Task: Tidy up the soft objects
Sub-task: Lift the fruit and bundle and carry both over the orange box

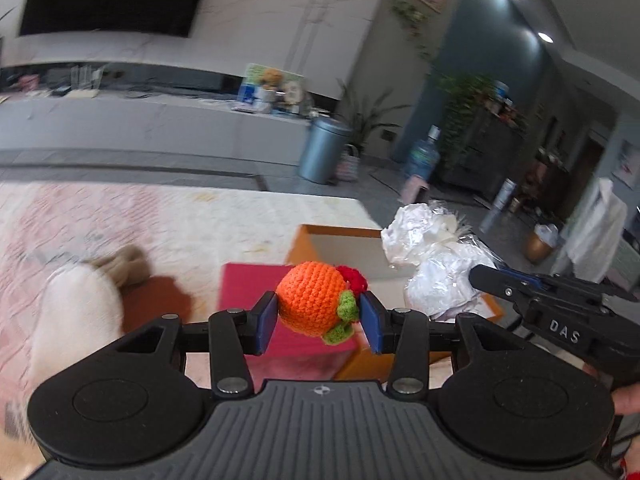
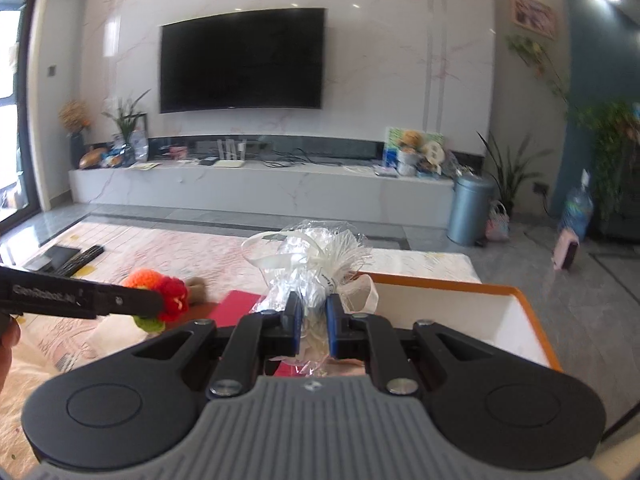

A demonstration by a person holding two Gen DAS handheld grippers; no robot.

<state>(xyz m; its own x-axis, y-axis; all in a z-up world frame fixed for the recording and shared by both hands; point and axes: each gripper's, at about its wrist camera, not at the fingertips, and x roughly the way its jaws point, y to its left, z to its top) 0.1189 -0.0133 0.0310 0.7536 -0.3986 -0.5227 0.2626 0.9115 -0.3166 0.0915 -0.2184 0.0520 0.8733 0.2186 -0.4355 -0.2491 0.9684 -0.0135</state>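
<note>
Stock on and around the orange-rimmed box, taken left to right. Plush toy, white with a tan part, lying well left of the box on the pink patterned surface; blurred, so its form cannot be told. Red flat item, just left of the box. Crocheted orange ball with green leaves and a red tuft, held up in front of the box's left end: left gripper clamped on it, blue pads pressing both sides. Clear cellophane bundle tied with white ribbon, raised over the box's near left corner: right gripper pinched nearly together on its lower part. In the left wrist view the same bundle sits over the box's right part, the right gripper beside it.
</note>
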